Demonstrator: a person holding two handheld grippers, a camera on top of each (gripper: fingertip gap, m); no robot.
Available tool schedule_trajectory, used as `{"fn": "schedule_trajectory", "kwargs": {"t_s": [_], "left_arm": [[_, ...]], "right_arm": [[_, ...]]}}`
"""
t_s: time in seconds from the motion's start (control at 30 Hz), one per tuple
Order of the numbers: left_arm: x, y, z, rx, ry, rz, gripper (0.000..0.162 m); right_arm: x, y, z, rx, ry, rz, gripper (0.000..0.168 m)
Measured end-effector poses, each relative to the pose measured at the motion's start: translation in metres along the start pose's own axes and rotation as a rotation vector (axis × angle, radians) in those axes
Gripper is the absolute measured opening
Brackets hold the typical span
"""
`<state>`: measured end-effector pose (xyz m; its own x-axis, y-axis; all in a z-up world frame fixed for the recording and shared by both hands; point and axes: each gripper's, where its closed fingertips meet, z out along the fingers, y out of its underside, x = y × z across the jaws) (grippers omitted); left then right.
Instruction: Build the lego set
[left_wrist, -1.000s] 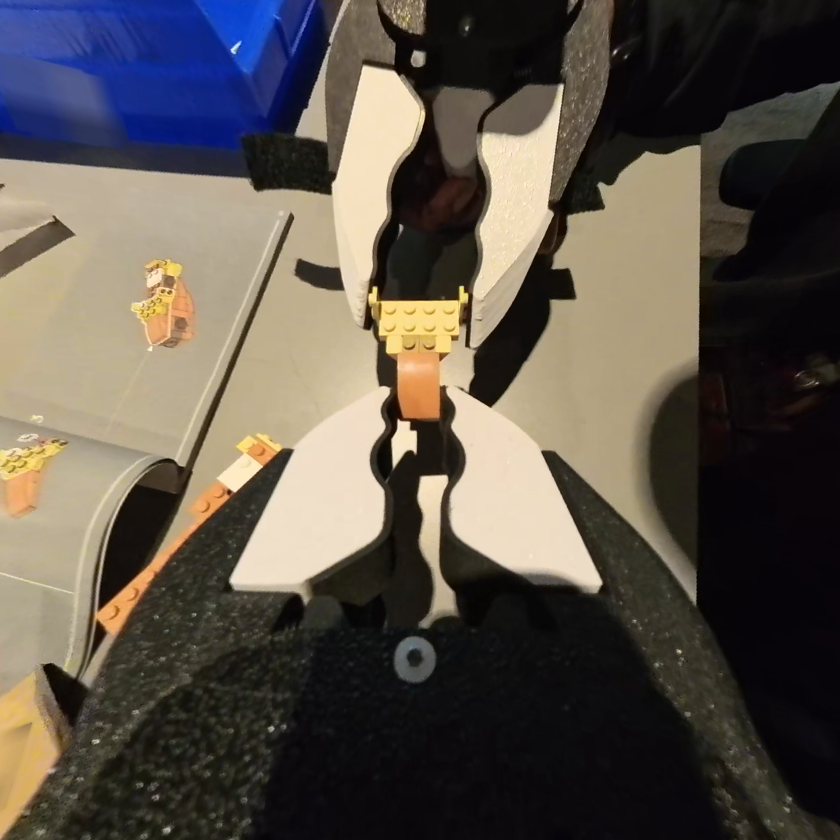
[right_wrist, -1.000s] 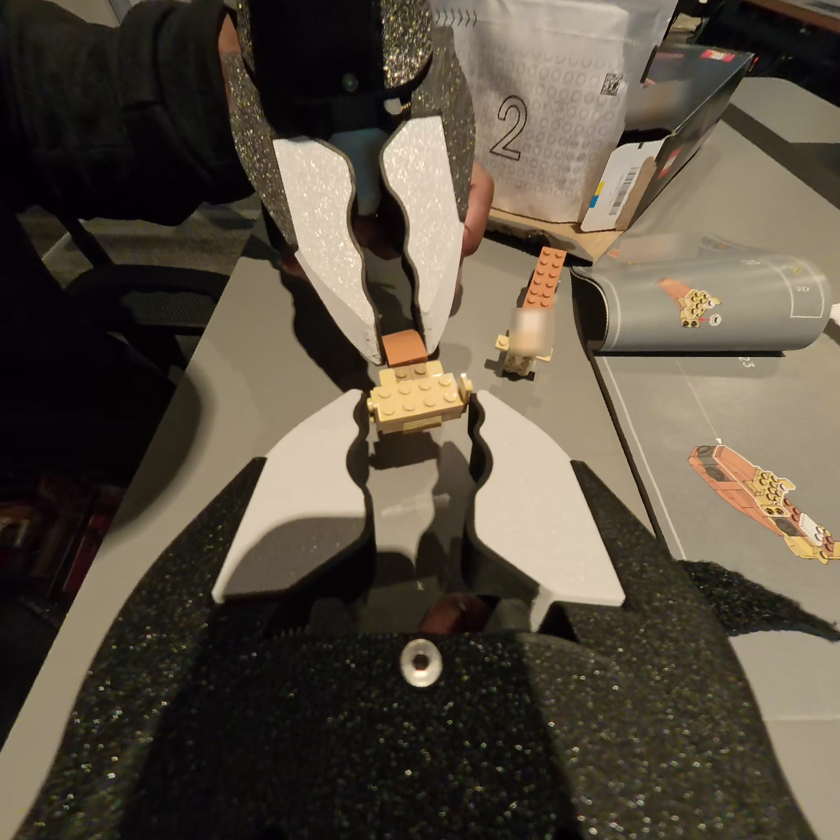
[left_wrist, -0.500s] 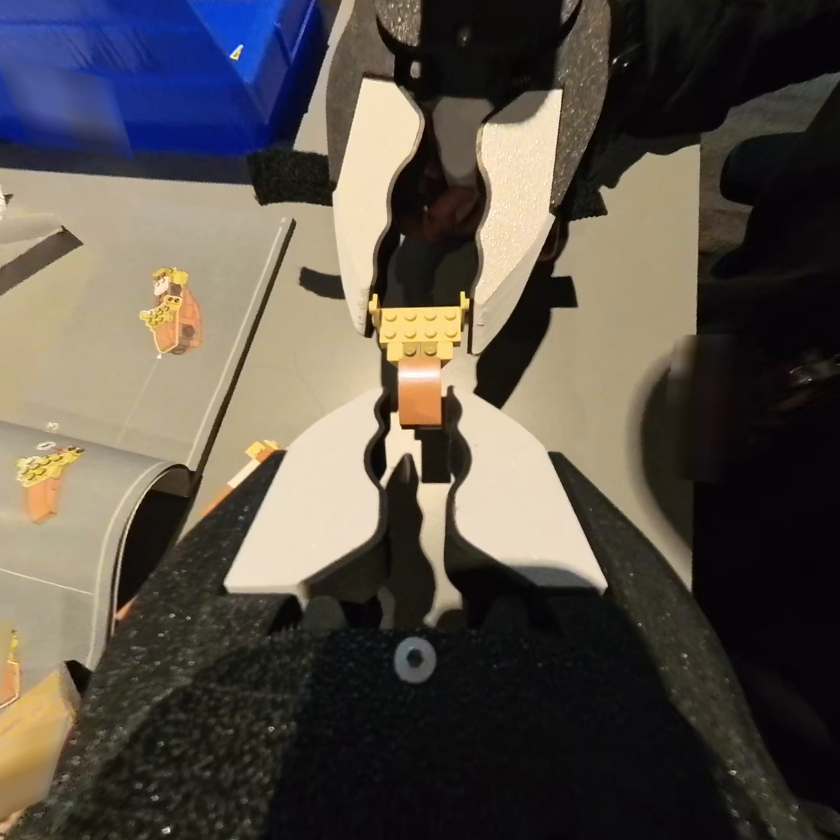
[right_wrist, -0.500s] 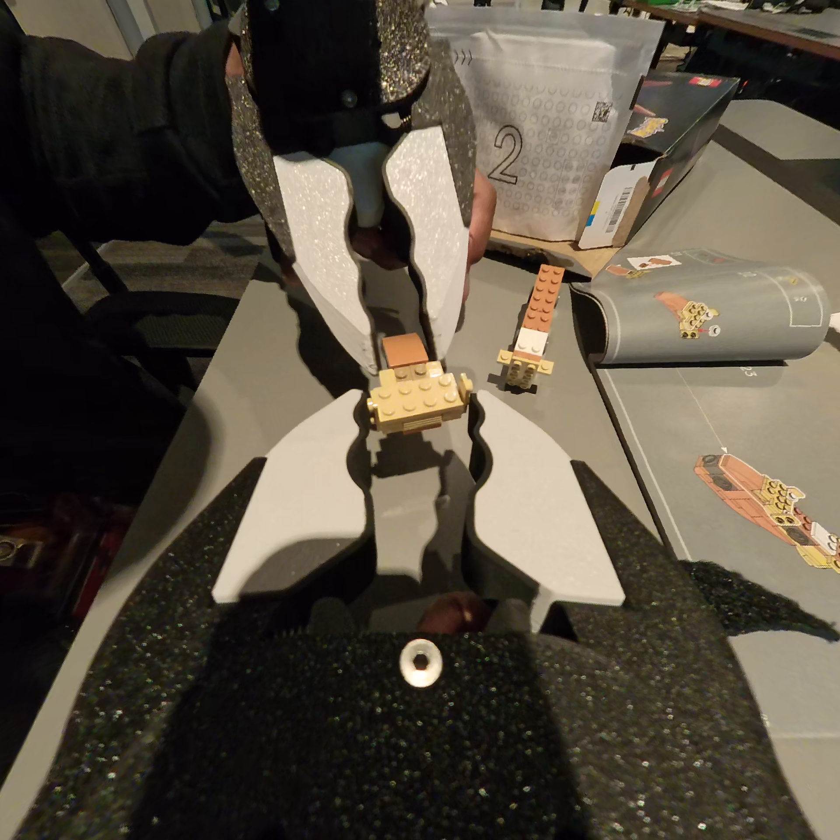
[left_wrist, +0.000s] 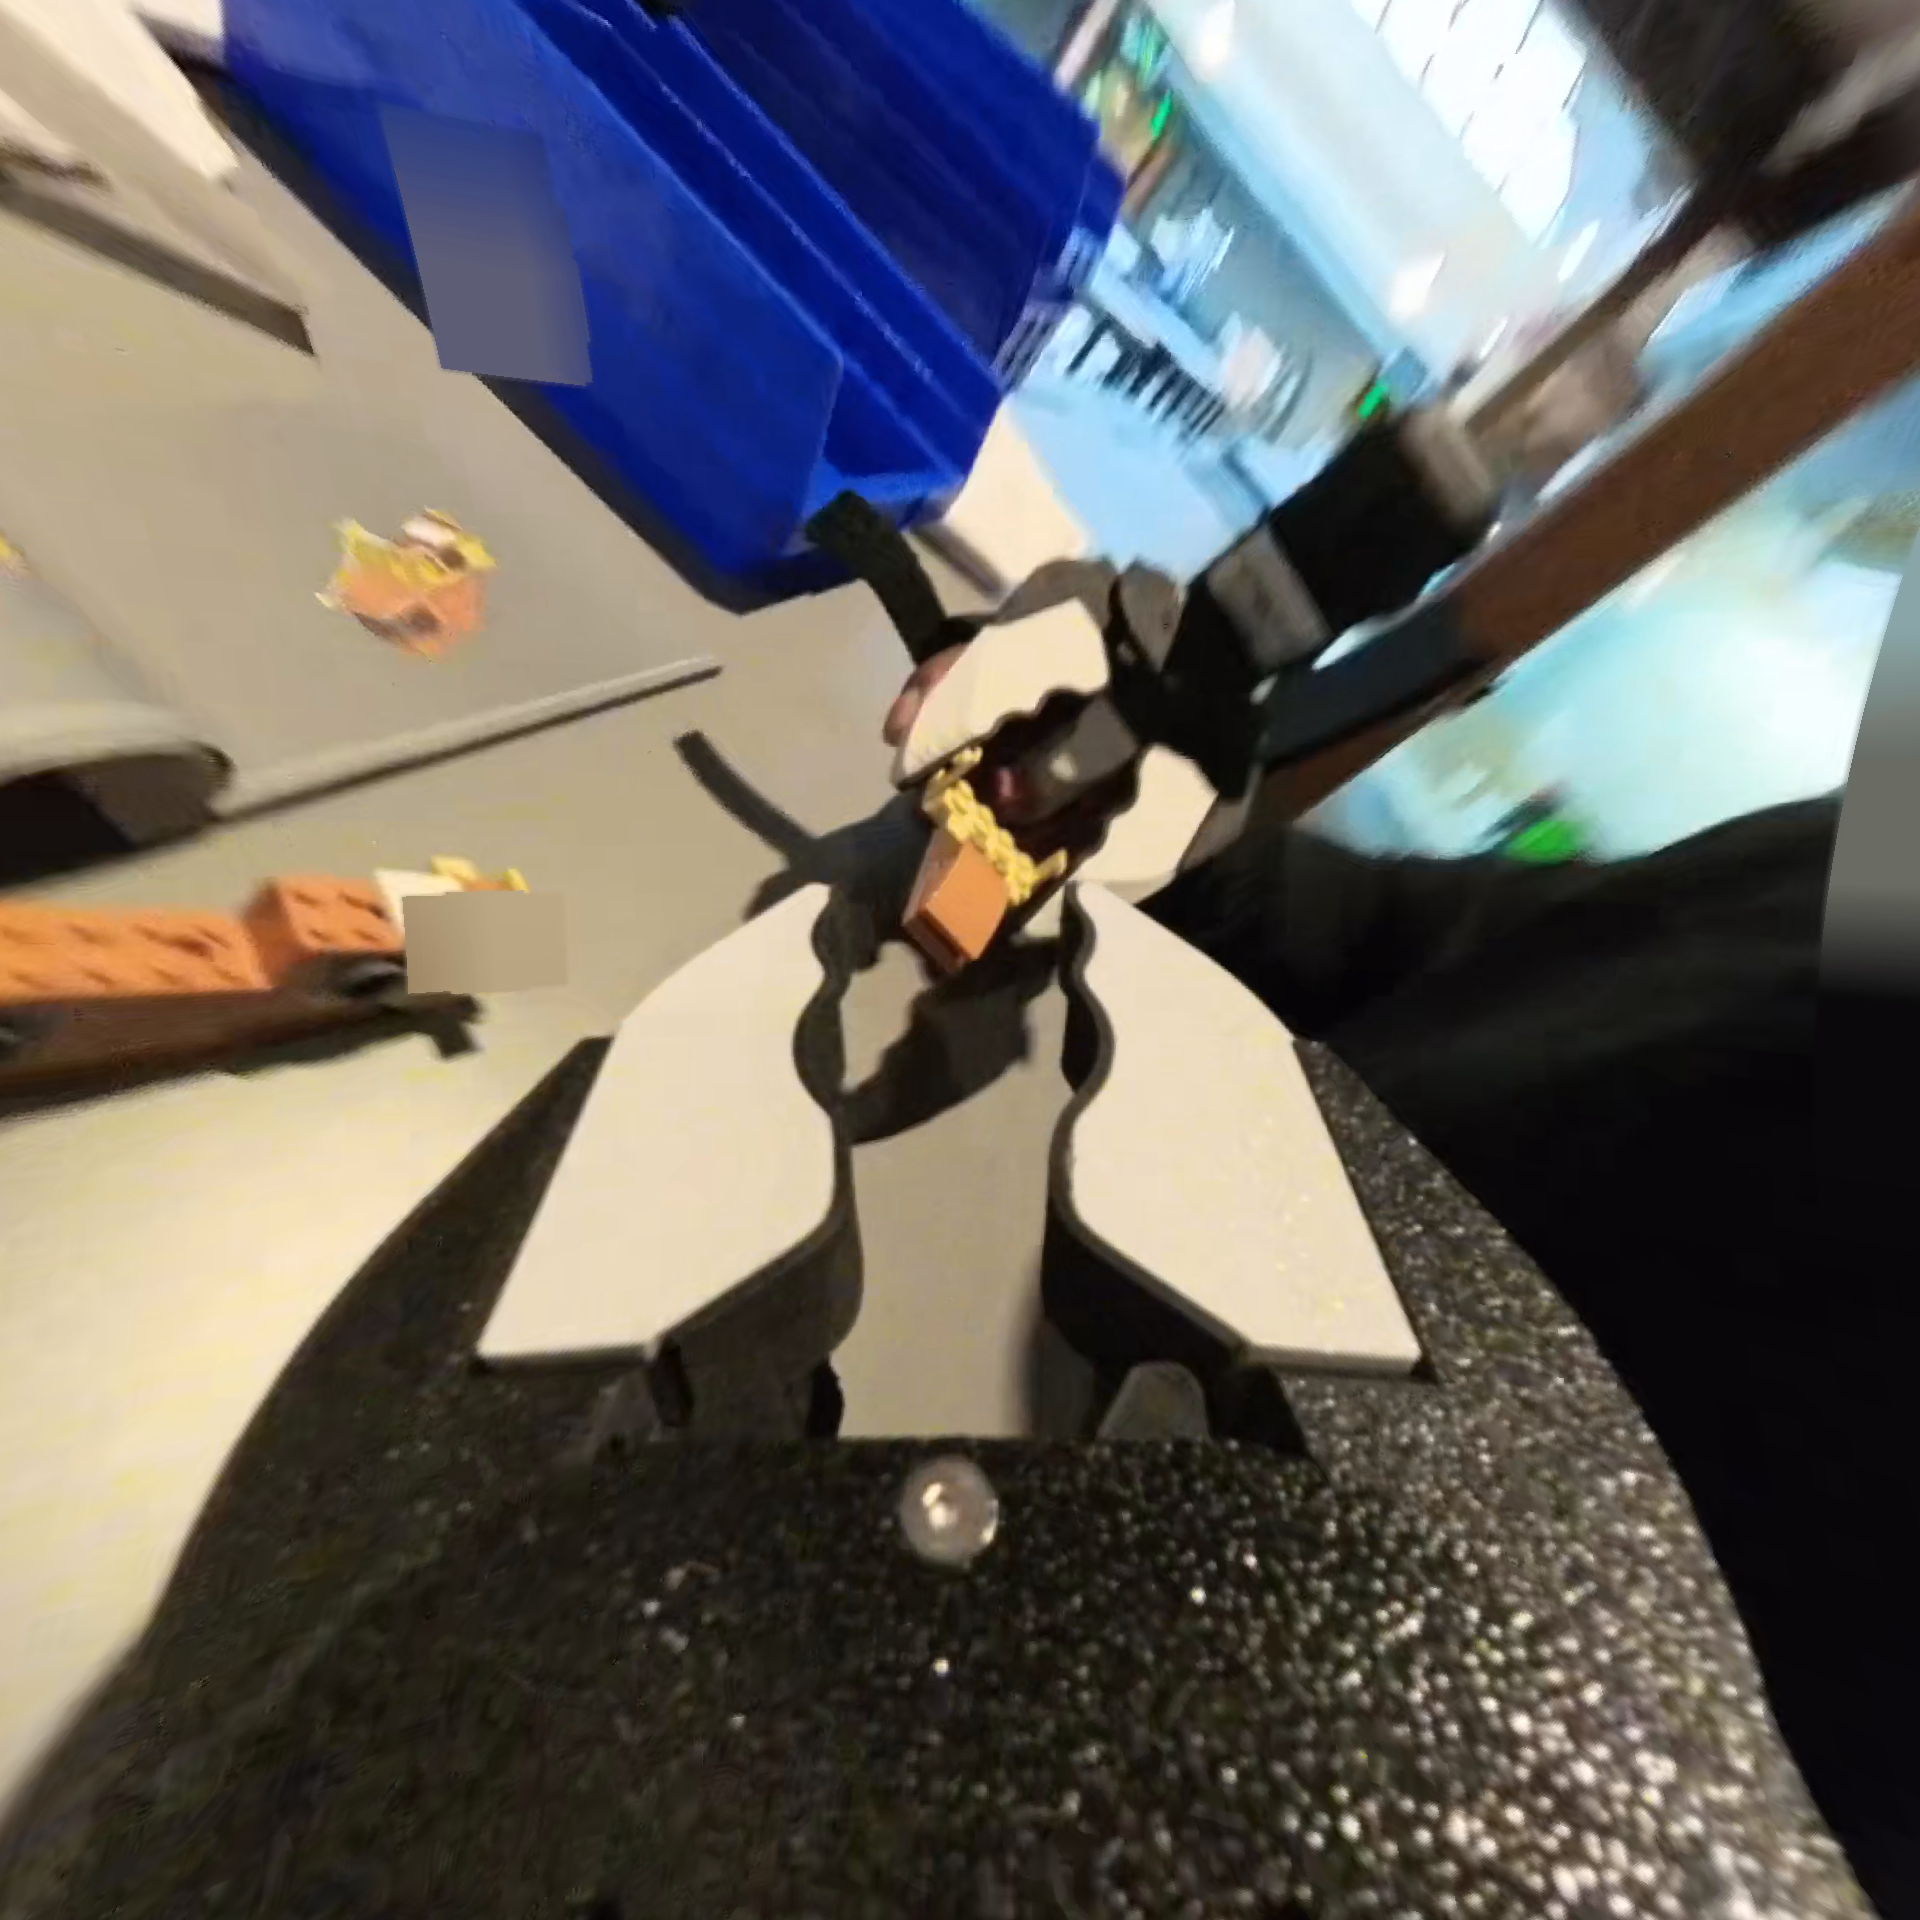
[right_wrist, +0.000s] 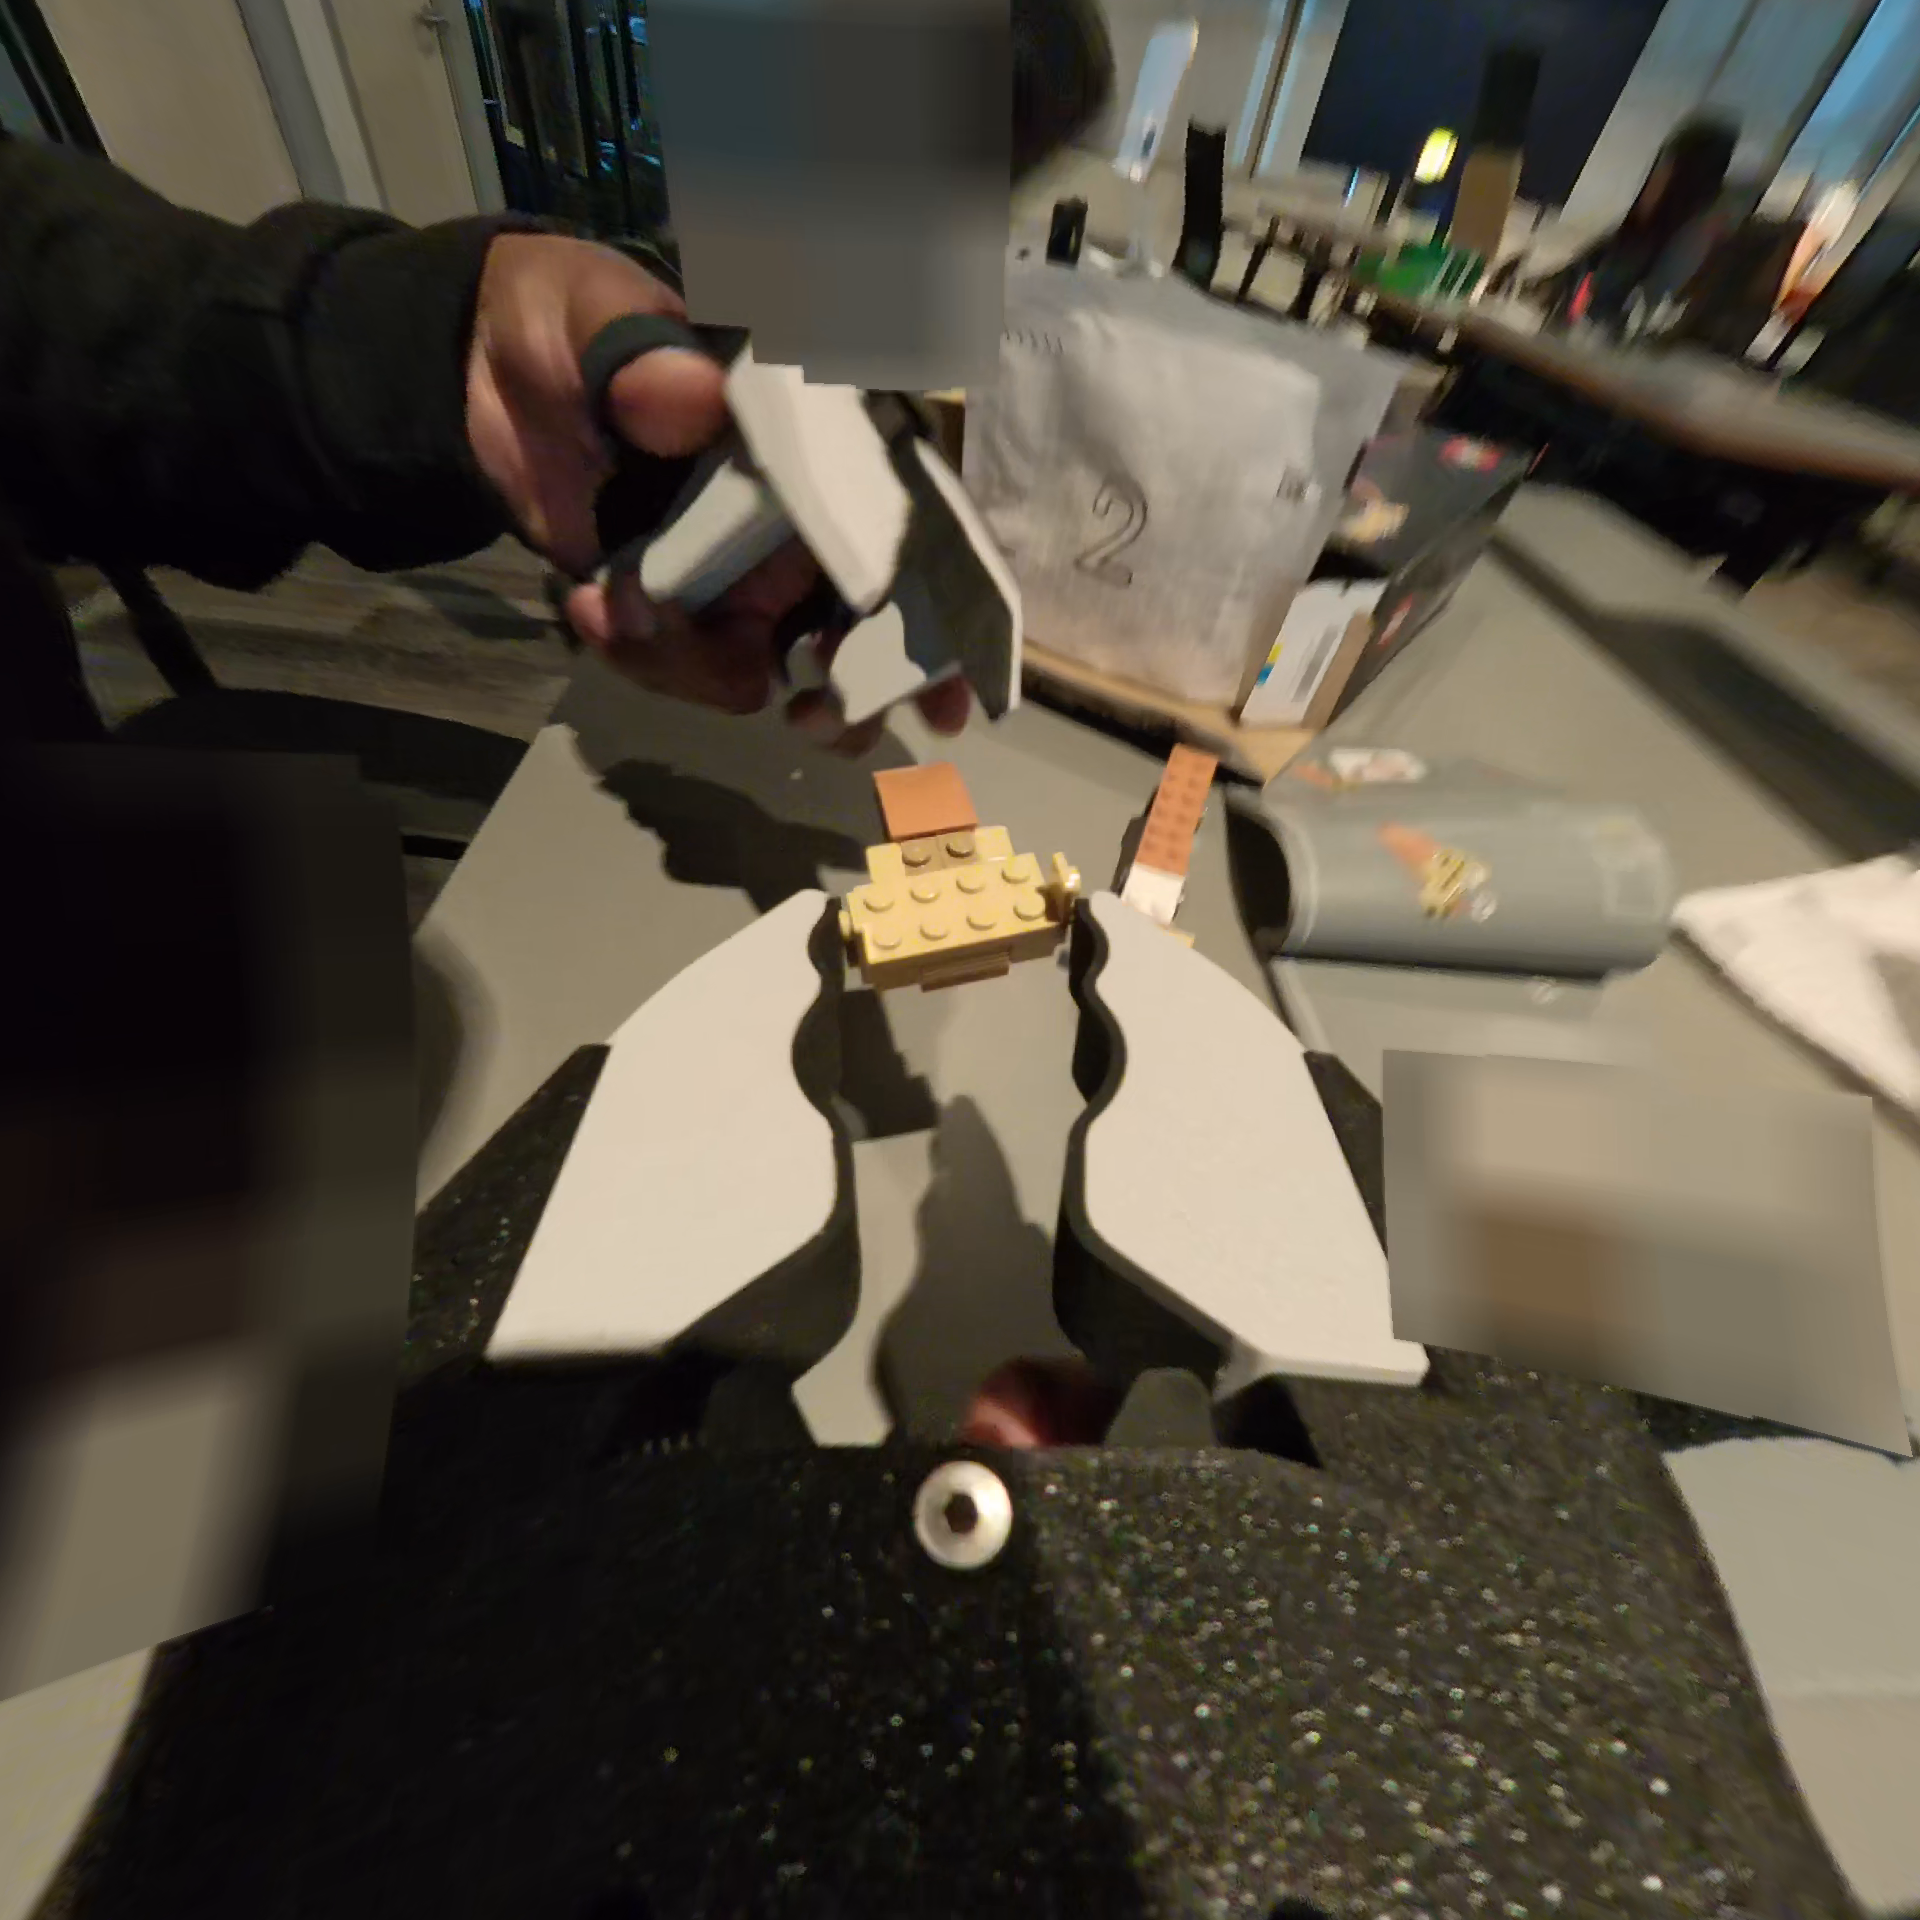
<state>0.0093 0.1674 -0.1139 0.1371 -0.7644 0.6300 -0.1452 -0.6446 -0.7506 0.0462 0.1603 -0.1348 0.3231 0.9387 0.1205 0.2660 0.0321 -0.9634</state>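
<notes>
Right hand-held gripper (right_wrist: 956, 920) pinches my tan lego sub-assembly (right_wrist: 951, 904), brown curved piece (right_wrist: 925, 800) seated on its far end, above the tabletop (right_wrist: 499, 883). Left hand-held gripper (left_wrist: 940, 904) is spread and empty. Attachment looks finished; next I'd fetch another part, probably the long brown build (right_wrist: 1179, 821).

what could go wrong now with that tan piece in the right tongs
1. The right tongs pinch the tan assembly only at its end clips, so it may twist out.
2. The brown tile overhangs unsupported and could pop off.
3. The open left tongs hang close above and could knock it.
</notes>
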Motion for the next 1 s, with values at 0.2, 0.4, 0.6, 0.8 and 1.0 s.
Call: {"fn": "schedule_trajectory", "kwargs": {"t_s": [0.2, 0.4, 0.6, 0.8, 1.0], "left_arm": [[0.003, 0.008, 0.013, 0.058, 0.119, -0.376, 0.038], [0.006, 0.017, 0.03, 0.029, 0.169, -0.478, 0.04], [0.002, 0.02, 0.035, 0.029, 0.191, -0.519, 0.022], [0.002, 0.021, 0.035, 0.042, 0.216, -0.503, 0.014], [0.004, 0.021, 0.034, 0.044, 0.217, -0.434, 0.013]], "right_arm": [[-0.005, -0.005, 0.0, 0.015, 0.011, -0.081, 0.042], [-0.004, 0.0, 0.002, -0.005, 0.02, -0.086, 0.041], [-0.003, -0.001, 0.002, 0.002, 0.031, -0.091, 0.041], [-0.003, 0.001, 0.003, -0.008, 0.043, -0.11, 0.041], [-0.005, -0.001, 0.003, -0.001, 0.051, -0.139, 0.041]]}}
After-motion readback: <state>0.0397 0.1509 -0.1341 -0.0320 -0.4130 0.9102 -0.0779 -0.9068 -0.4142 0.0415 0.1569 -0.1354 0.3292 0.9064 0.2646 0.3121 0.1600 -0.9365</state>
